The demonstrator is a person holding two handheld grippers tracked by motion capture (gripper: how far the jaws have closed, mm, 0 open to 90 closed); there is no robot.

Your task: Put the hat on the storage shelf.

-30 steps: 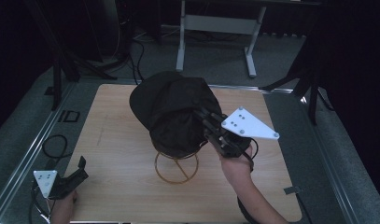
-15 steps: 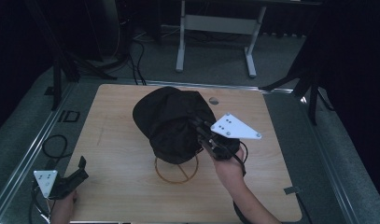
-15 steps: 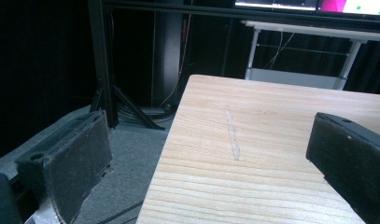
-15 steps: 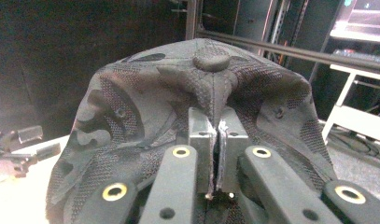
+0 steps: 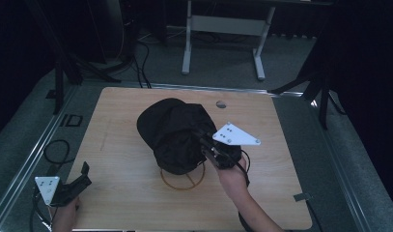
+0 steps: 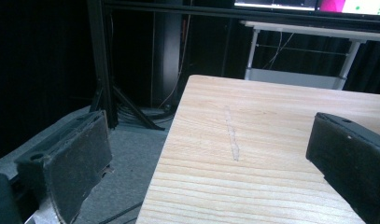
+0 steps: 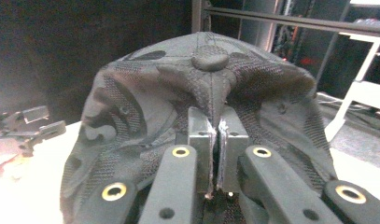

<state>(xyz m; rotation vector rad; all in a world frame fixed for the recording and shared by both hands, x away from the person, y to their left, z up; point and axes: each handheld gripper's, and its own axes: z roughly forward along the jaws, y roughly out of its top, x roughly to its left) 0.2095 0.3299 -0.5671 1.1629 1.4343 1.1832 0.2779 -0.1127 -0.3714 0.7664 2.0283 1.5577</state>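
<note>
High view: right gripper (image 5: 203,145), jaws clenched on the cap (image 5: 172,133), holds it just above the stand (image 5: 183,178); seating remains, left gripper (image 5: 76,183) idle with jaws released.

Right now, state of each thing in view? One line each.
Black cap: pinched at its crown fabric, hanging over the wire stand, not yet seated.
Wire stand: upright on the table, partly covered by the cap.
Right claw: shut on the cap.
Left claw: open, nothing between its jaws, at the table's near left corner.
</note>
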